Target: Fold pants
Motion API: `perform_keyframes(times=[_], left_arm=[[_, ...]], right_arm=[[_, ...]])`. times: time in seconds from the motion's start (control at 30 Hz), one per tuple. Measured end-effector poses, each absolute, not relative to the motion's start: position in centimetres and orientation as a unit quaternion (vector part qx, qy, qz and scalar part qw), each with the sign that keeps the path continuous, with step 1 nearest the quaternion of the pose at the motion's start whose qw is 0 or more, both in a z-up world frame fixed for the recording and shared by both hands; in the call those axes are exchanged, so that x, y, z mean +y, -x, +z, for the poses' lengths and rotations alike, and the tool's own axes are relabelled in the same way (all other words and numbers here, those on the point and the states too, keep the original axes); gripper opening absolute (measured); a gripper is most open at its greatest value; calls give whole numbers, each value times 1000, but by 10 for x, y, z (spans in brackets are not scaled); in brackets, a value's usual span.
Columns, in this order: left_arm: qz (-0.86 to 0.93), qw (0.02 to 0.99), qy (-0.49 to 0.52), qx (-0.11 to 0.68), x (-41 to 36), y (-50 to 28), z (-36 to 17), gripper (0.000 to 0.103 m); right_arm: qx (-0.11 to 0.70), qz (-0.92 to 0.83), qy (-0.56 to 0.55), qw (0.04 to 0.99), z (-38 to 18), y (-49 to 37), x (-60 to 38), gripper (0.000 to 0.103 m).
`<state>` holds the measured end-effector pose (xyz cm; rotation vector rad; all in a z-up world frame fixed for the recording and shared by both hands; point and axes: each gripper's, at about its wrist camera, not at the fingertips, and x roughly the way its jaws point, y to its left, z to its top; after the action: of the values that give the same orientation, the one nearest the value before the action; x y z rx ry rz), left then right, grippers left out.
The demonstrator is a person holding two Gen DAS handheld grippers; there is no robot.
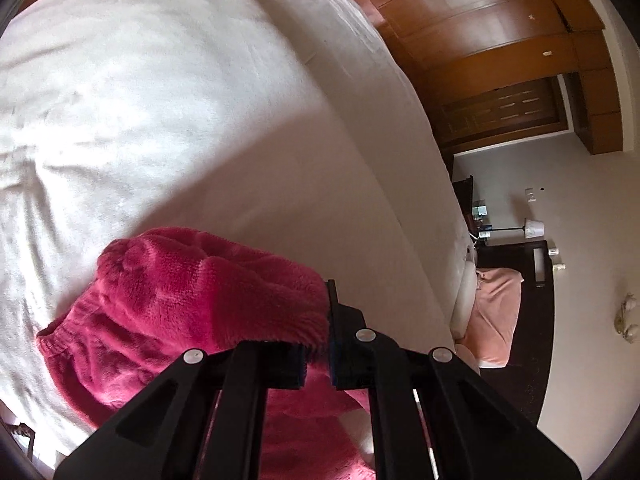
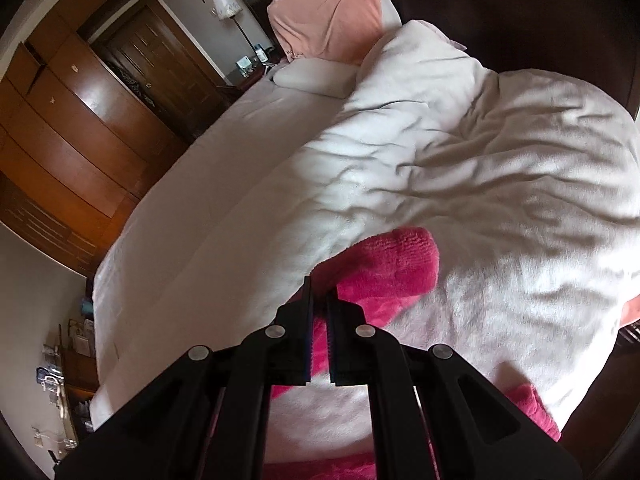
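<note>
The pants point(image 1: 172, 304) are fluffy magenta fleece with an elastic waistband at the lower left. In the left wrist view my left gripper point(image 1: 318, 344) is shut on a thick fold of them, which bulges up and leftward over the white blanket point(image 1: 140, 100). In the right wrist view my right gripper point(image 2: 319, 320) is shut on another part of the pants point(image 2: 392, 264); pink fleece shows between its pads and a rounded lump lies just beyond the tips. More pink cloth hangs below both grippers and at the lower right point(image 2: 532, 412).
The rumpled white blanket point(image 2: 480, 160) covers the bed. A peach pillow point(image 2: 332, 20) and a white pillow point(image 2: 316, 76) lie at the head. A wooden wardrobe point(image 2: 72, 128) stands beside the bed, with a lamp point(image 2: 226, 6) on a bedside table.
</note>
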<state>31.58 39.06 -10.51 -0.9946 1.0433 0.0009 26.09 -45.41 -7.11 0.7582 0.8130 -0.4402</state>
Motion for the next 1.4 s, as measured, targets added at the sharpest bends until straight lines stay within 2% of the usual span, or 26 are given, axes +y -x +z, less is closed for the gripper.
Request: perform_keyframes(times=[0.17, 0.5, 0.93, 1.0, 1.03, 1.1, 1.13, 1.17, 1.23, 1.4], left_arm=[[13, 753, 455, 475, 394, -255, -117, 6], [59, 732, 399, 549, 399, -141, -189, 6], [116, 712, 328, 610, 406, -108, -237, 7], [135, 701, 306, 630, 410, -105, -250, 11], [141, 695, 299, 638, 408, -107, -255, 11], [152, 692, 284, 647, 404, -111, -261, 11], [155, 692, 278, 648, 402, -113, -262, 11], [156, 692, 275, 648, 400, -115, -262, 11], [157, 693, 269, 650, 398, -116, -262, 11], [164, 689, 258, 657, 393, -119, -262, 11]], right_arm=[[401, -201, -368, 814, -94, -212, -452, 5], [481, -213, -343, 778, -168, -82, -432, 5], [522, -242, -325, 751, -221, 0, -416, 5], [535, -233, -324, 745, -238, 2, -415, 5], [539, -228, -328, 742, -242, 6, -412, 6], [539, -223, -341, 737, -247, 10, -415, 16], [532, -221, -350, 739, -246, 12, -418, 26], [521, -219, -360, 742, -243, 13, -422, 41], [499, -226, -372, 750, -235, 16, -432, 54], [479, -238, -413, 737, -247, 8, -458, 53]])
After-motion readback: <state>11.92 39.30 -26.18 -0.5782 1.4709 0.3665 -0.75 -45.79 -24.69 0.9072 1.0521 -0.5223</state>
